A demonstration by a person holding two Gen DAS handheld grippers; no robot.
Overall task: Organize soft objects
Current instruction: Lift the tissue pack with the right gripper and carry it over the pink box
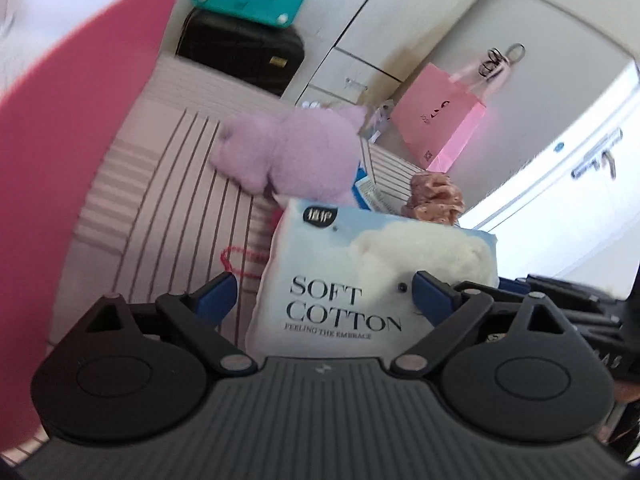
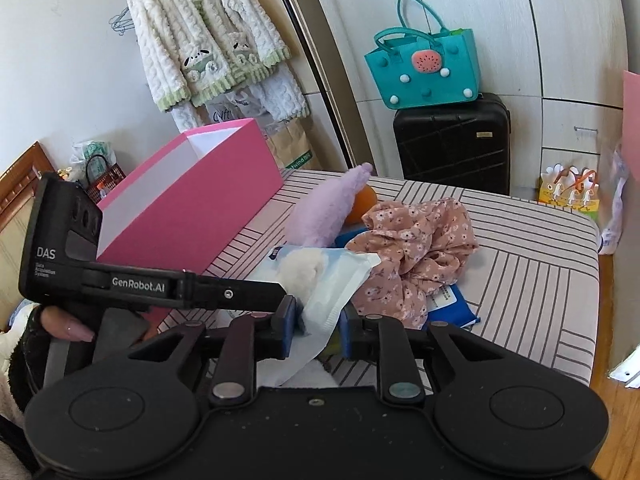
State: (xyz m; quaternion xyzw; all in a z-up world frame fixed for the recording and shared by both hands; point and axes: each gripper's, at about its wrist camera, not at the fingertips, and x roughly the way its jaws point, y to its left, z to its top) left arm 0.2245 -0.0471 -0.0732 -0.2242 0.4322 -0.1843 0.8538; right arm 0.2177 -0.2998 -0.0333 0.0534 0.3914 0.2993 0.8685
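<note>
Right gripper (image 2: 318,330) pinches the tissue pack's (image 1: 372,276) corner, lifting it off the bed (image 2: 520,280) so the wide-open, empty left gripper (image 1: 324,296) can straddle it, likely for the pink box (image 2: 192,204).

**Soft items clustered mid-bed beside pink box**

Cotton pack (image 1: 372,276), pale blue plastic printed "SOFT COTTON" with a white fluffy picture, stood tilted up off the striped bed (image 2: 532,264), one end lifted. Lilac plush toy (image 2: 324,208) lay behind it toward the bed's far edge, one limb pointing up. Pink floral scrunchie (image 2: 416,248), crumpled, rested just beside the pack, partly over a blue packet (image 2: 452,304). Open pink box (image 2: 192,204) sat at the bed's far left corner.
</note>
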